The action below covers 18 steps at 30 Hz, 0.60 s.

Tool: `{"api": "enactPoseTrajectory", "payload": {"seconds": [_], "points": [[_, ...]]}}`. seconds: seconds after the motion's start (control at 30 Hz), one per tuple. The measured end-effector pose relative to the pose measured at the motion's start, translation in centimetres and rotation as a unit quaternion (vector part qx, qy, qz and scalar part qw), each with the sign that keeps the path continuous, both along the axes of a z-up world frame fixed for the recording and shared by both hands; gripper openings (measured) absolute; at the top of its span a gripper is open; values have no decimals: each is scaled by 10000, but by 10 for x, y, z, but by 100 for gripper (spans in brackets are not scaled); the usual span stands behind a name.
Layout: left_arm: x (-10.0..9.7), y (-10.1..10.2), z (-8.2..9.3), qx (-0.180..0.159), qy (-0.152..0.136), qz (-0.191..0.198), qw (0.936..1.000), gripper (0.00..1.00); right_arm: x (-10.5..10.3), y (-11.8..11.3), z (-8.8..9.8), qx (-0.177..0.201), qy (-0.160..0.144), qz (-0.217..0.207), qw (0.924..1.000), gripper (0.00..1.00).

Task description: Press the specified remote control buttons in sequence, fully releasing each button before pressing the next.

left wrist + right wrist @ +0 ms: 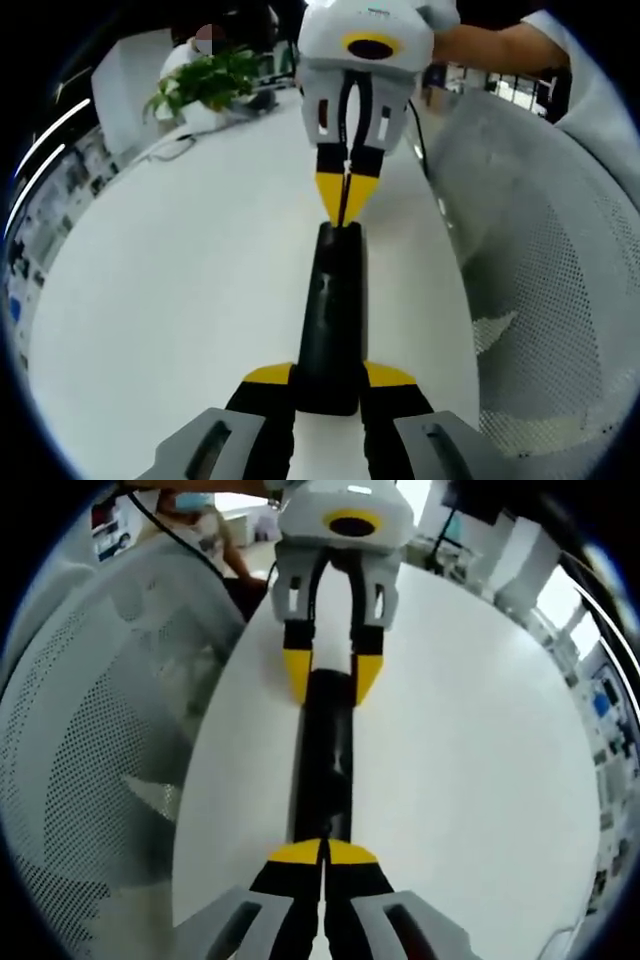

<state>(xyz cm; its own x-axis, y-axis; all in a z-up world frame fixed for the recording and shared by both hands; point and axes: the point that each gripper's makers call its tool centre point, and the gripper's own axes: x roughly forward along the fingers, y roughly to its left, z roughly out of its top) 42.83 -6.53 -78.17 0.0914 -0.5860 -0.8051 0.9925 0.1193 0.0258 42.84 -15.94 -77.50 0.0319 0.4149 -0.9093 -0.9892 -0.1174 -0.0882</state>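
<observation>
Left gripper view: the left gripper (328, 385) rises from the bottom with its yellow-tipped jaws spread just wide enough to clasp the near end of the black remote control (331, 315), one jaw against each long side. The remote lies flat on the white table (180, 300) and runs straight ahead from the jaws. At its far end the right gripper (343, 205) comes in from the opposite side, its two yellow tips pressed together and meeting the remote's far end; whether they bear on a button cannot be told. Beyond that gripper, to the left, a potted green plant (205, 80) stands on the table near its far edge, with a cable (175, 148) lying beside it. To the right of the remote a white mesh chair back (540, 260) stands just off the table's edge, and a person's bare forearm (490, 45) reaches in behind the right gripper.

In the right gripper view the jaws are closed on each other, tips touching, set at the near end of the remote (325, 750). Ahead, the left gripper (330, 680) grips the far end between its spread jaws. The mesh chair (100, 710) fills the side left of the jaws; the table (470, 760) stretches bare on the other side.
</observation>
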Motion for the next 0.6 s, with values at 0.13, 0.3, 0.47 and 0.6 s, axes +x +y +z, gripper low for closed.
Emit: {"api": "enactPoseTrajectory", "payload": {"seconds": [0.13, 0.3, 0.47, 0.6], "points": [[0, 0, 0, 24, 17, -18, 10000, 23, 0, 0, 1, 105, 38, -193, 9998, 0], [-1, 0, 0, 58, 15, -30, 10000, 23, -2, 0, 2, 135, -22, -198, 9997, 0], [-1, 0, 0, 87, -1, -43, 10000, 23, -2, 0, 6, 110, -114, -185, 9997, 0], [-1, 0, 0, 136, -21, -43, 9999, 23, -1, 1, 14, 164, -169, -200, 9995, 0]]}}
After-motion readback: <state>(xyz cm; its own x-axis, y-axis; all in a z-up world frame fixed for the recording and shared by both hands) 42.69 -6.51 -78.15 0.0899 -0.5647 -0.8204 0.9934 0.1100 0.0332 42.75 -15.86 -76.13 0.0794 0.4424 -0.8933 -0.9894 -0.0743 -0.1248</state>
